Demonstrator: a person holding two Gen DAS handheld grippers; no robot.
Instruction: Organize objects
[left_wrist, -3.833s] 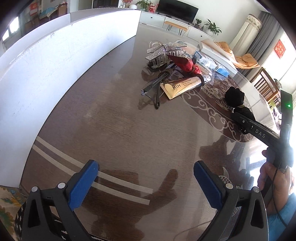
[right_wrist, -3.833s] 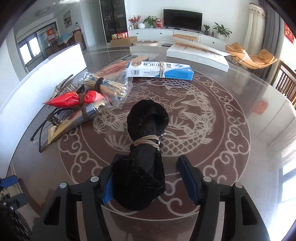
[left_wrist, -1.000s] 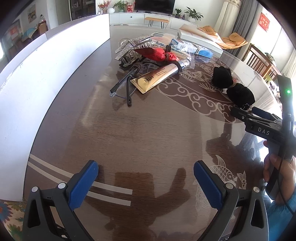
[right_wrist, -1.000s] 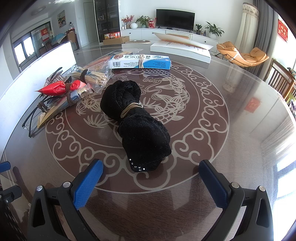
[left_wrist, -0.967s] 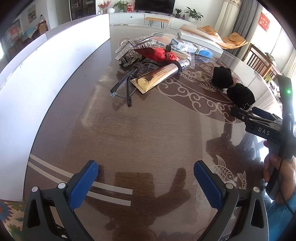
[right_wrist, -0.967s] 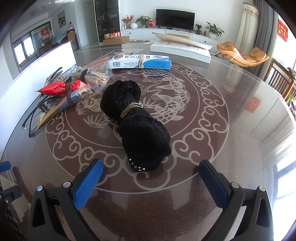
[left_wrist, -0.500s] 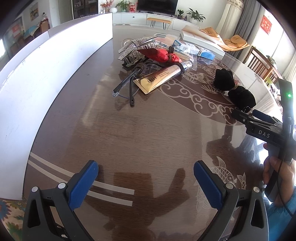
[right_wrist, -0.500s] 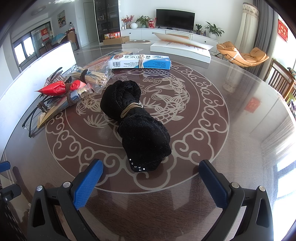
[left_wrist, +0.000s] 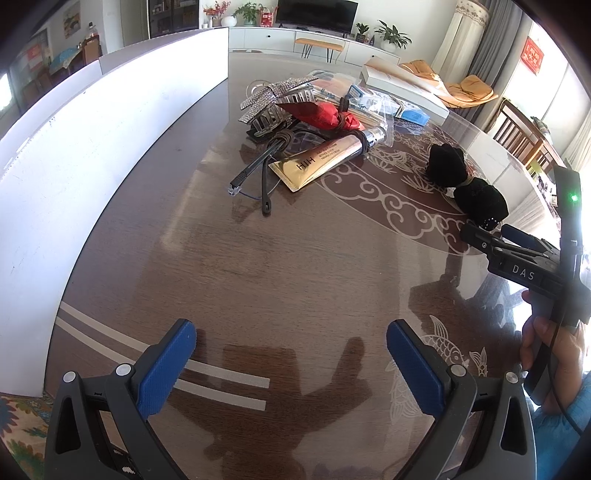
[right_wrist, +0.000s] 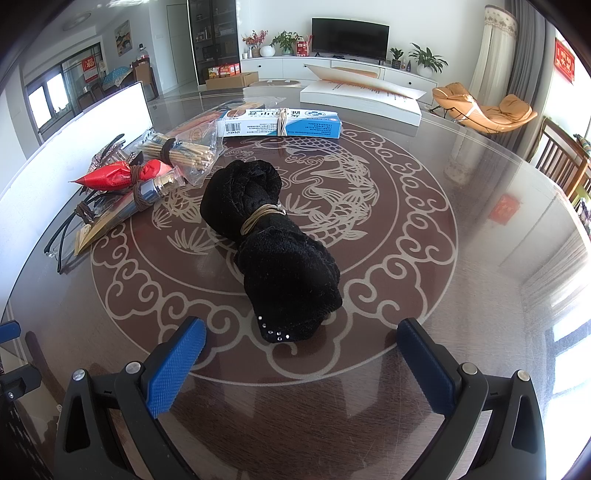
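A black cloth bundle (right_wrist: 273, 243) tied with a tan band lies on the round patterned table (right_wrist: 480, 280), just ahead of my open right gripper (right_wrist: 301, 341), which holds nothing. The same bundle (left_wrist: 465, 184) shows at the right of the left wrist view. My left gripper (left_wrist: 291, 338) is open over bare tabletop, far from everything. A gold tube (left_wrist: 325, 160), black glasses (left_wrist: 258, 173), a red packet (left_wrist: 325, 114) and a sparkly hair clip (left_wrist: 273, 103) lie clustered further off. The right gripper's body (left_wrist: 524, 266) is at the right edge, held by a hand (left_wrist: 554, 354).
A white panel (left_wrist: 92, 147) stands along the table's left side. A bag of wooden sticks (right_wrist: 181, 153), a blue-and-white box (right_wrist: 280, 123) and a flat white box (right_wrist: 362, 99) lie toward the far side. Chairs (right_wrist: 561, 158) stand at the right.
3.8 s ago my right gripper was closed around the black bundle; it has since let go and drawn back. Over the last second the left view drifted slightly; the right is unchanged.
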